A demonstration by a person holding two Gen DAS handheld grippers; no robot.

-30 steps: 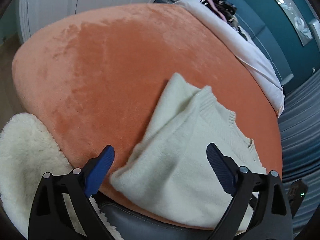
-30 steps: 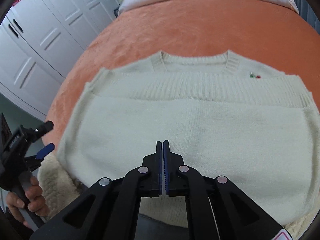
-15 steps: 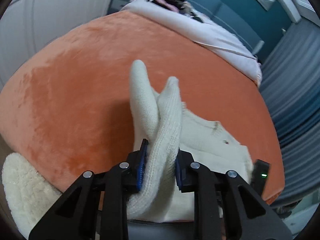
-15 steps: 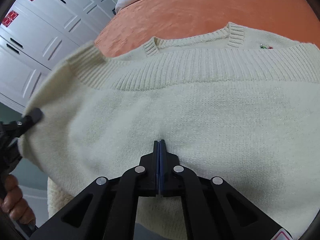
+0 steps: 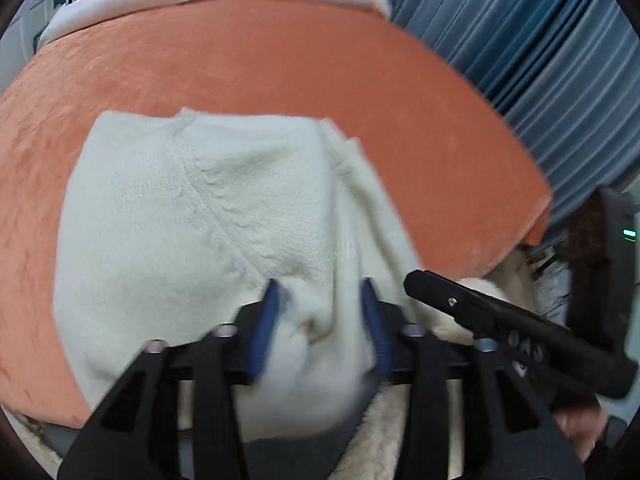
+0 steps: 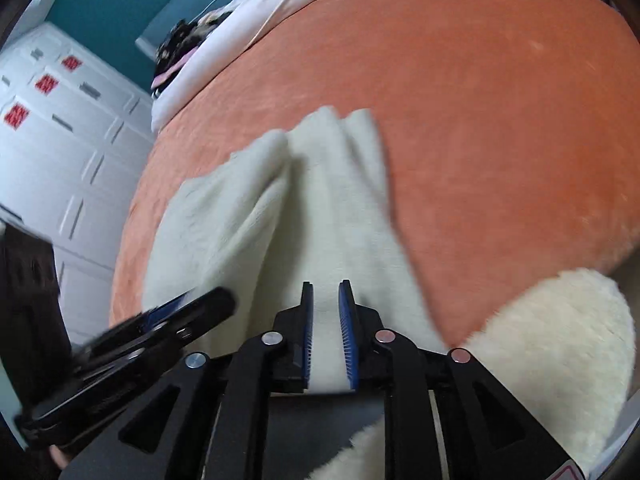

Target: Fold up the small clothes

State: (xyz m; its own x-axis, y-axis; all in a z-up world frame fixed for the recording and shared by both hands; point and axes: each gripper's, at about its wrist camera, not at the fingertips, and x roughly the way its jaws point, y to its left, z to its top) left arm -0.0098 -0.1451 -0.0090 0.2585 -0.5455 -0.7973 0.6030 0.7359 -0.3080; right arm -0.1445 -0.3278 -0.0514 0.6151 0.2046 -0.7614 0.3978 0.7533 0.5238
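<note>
Since half a second back the sweater's left side has been carried across and laid over its right half; the neckline and small chest emblem seen then no longer show. Left gripper [image 5: 324, 328] has swung to face the curtain side, its blue pads parted a little with a bunched fold of sweater [image 5: 200, 216] between them; blur hides whether they press it. Left view alone shows the blue curtain [image 5: 540, 40] at right and the right gripper as a black bar low right. Right view alone shows the white cupboards [image 6: 72, 152] at left, the left gripper [image 6: 160, 320] blurred at lower left, and a fleecy cream rug [image 6: 560, 340] at lower right. Right gripper [image 6: 325, 336], shut before, now stands narrowly apart over the sweater's near hem, cloth showing in the gap. The sweater lies at the near edge of the orange blanket [image 6: 500, 120]; bare blanket stretches beyond it and to its right.
</note>
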